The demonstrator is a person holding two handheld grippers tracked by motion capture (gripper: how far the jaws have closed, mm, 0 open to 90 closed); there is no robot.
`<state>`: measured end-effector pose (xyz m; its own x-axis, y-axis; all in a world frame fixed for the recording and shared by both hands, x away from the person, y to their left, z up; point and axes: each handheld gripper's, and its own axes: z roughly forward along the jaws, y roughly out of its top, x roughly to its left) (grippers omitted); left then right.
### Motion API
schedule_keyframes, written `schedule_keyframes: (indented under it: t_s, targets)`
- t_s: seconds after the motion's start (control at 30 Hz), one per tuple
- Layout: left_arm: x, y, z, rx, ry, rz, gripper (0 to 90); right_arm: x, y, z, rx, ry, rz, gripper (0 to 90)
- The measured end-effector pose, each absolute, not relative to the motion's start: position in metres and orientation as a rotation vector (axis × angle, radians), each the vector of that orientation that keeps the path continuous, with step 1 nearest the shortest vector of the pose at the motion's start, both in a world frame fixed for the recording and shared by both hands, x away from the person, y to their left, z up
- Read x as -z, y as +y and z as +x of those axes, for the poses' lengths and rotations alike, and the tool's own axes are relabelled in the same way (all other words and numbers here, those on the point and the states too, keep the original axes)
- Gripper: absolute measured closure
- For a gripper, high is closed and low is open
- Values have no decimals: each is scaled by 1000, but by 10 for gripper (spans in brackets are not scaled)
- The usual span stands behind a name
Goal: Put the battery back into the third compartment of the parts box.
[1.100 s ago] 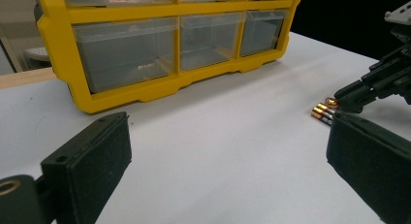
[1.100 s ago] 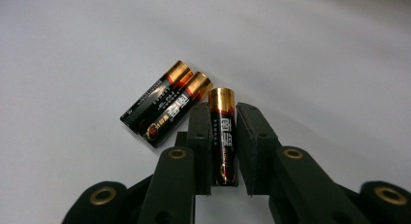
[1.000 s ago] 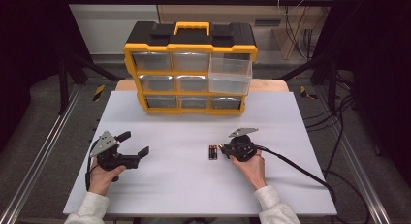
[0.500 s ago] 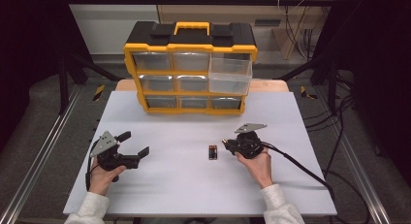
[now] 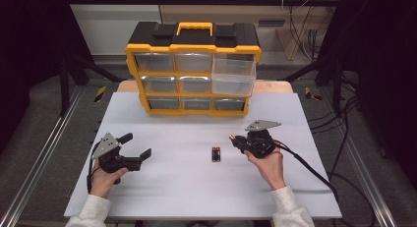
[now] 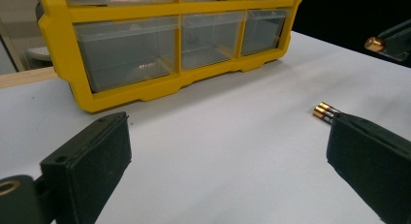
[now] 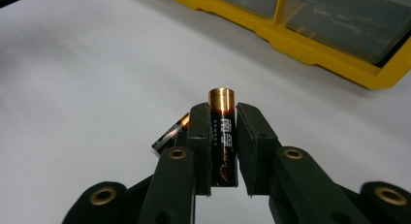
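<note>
My right gripper [image 5: 235, 140] is shut on an upright black-and-copper battery [image 7: 221, 100], its copper end poking above the jaws [image 7: 223, 118]. It hovers just right of two more batteries [image 5: 216, 154] lying side by side on the white table [image 5: 187, 187]. One of these batteries [image 7: 170, 133] shows behind the jaw in the right gripper view. At the table's left, my left gripper [image 5: 136, 145] is open and holds nothing. Its view shows the lying batteries [image 6: 325, 110] beside its right jaw, and the other gripper's battery tip [image 6: 374, 43] farther off.
A yellow and black drawer organizer [image 5: 193, 70] stands at the back of the table, with its top right clear drawer [image 5: 233, 72] pulled out. Its lower drawers [image 6: 126, 52] face the left gripper. Cables [image 5: 314, 168] trail off to the right.
My right gripper has drawn back slightly up and to the right from the lying batteries, with one battery held in it. The left gripper has stayed put.
</note>
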<state>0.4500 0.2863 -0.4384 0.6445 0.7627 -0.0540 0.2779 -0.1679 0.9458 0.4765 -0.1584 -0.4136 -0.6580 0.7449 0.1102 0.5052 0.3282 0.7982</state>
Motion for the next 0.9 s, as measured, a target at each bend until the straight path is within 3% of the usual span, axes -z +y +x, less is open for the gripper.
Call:
schedule_keyframes:
  t_s: [0.9]
  targets:
    - [438,286,450,-538,850,1739,18,319,-168,469,-1338,2206,996,772]
